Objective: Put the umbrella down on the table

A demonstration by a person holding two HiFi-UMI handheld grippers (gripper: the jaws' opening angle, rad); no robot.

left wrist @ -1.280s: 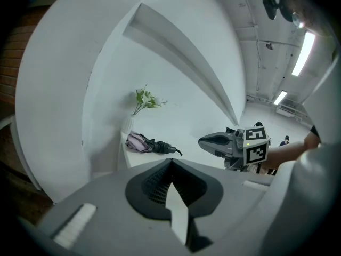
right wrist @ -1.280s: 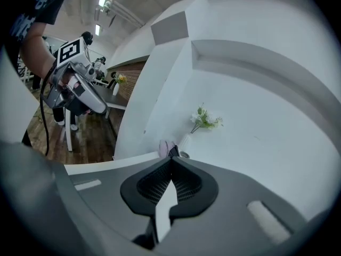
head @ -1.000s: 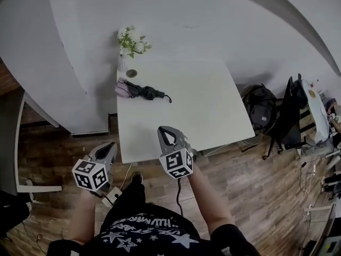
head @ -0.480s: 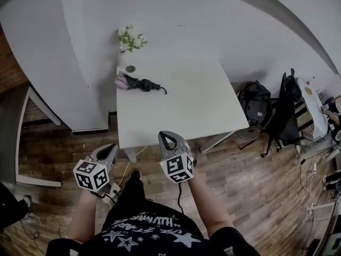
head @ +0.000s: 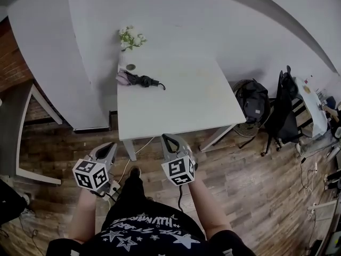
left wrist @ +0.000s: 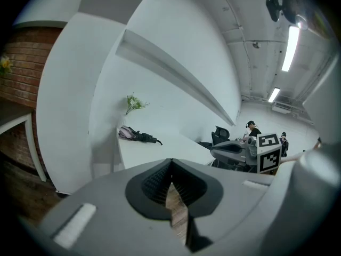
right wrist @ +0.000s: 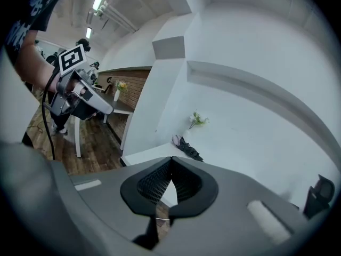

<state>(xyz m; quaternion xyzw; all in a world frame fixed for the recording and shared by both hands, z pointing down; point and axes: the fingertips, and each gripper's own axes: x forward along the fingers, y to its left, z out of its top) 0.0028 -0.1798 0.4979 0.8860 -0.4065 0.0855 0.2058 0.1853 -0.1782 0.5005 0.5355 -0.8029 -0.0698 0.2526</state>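
Observation:
A folded black and pink umbrella lies on the white table at its far left corner, beside a vase of white flowers. Nothing touches it. The umbrella also shows small in the left gripper view, and the umbrella in the right gripper view. My left gripper and right gripper hang over the wooden floor in front of the table's near edge, far from the umbrella. Both point towards the table. The left gripper and the right gripper are shut with nothing between the jaws.
A small round object sits by the vase. A black backpack and a chair draped in dark cloth stand right of the table. A white bench and a brick wall lie to the left. The table backs onto a white wall.
Both grippers have drawn back from the table. The right one was over its near edge and now hangs over the floor. The umbrella has stayed where it lies.

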